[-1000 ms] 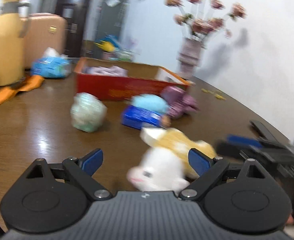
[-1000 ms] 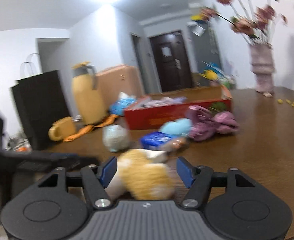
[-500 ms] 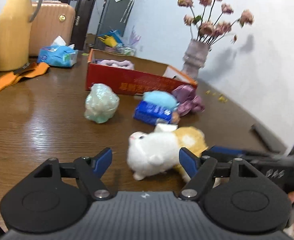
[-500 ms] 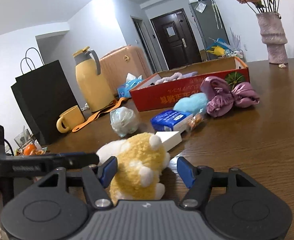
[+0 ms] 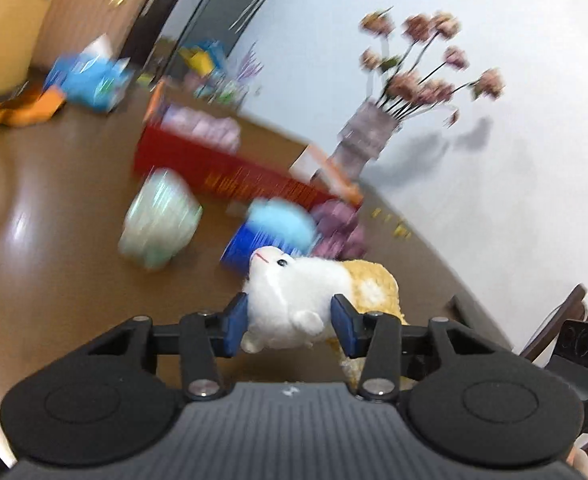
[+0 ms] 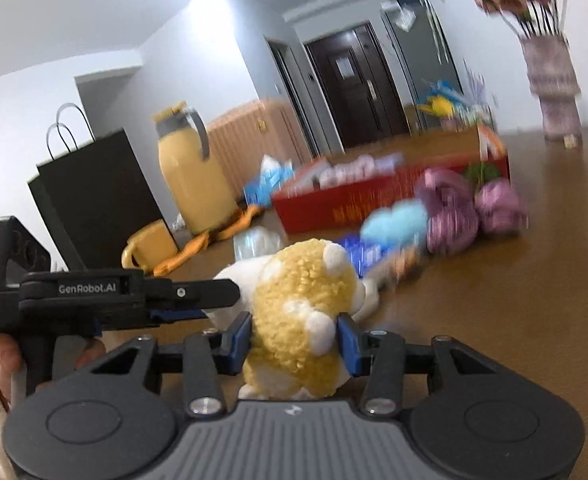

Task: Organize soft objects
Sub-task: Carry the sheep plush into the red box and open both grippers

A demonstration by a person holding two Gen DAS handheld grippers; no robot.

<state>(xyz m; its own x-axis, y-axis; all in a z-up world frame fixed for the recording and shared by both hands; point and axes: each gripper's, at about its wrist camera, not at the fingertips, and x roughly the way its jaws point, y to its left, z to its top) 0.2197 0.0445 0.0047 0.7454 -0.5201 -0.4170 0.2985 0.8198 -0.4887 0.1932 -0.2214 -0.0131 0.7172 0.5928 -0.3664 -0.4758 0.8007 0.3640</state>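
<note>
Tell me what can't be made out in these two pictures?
- Red box contents: blurred in both views; only pale purple shapes show.
- Print on the blue packet: smeared by motion; in the left wrist view the plush toy also covers part of it.
- Toy's underside: hidden behind each hand-held gripper's body, so whether it rests on the table is unclear.

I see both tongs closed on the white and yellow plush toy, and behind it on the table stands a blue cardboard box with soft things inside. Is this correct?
Not fully. The box is red, not blue, as the right wrist view shows. The rest holds: the left tongs press on the white end of the plush toy, the right tongs on its yellow end, and both have just been closing.
</note>
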